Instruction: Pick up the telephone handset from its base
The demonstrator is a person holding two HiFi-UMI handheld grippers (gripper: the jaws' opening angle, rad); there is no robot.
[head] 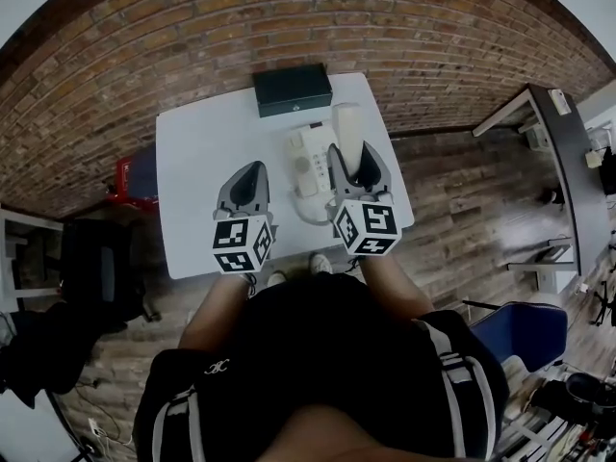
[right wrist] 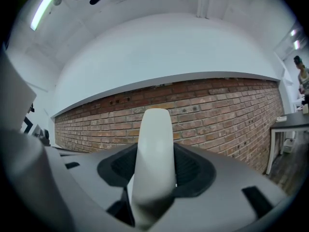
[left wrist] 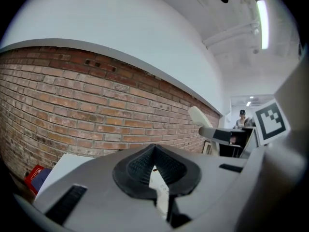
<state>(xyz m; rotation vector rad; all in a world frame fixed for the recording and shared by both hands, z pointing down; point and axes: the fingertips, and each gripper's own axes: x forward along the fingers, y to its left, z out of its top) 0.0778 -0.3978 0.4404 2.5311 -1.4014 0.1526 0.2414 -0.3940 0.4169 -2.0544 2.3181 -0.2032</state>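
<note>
Now we grip the handset (head: 347,128) lengthwise in our right gripper (head: 353,162), just right of the base (head: 306,158); our left gripper (head: 252,173) is closed on nothing.

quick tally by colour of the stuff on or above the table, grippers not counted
white: 2 (telephone base, handset held in the right hand-held gripper)
black: 1 (box)
total: 3

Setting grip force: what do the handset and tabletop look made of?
The handset looks like smooth cream plastic: soft sheen, rounded moulded edges. The tabletop is white and matte, likely laminate or painted board; the pictures leave that open.
</note>
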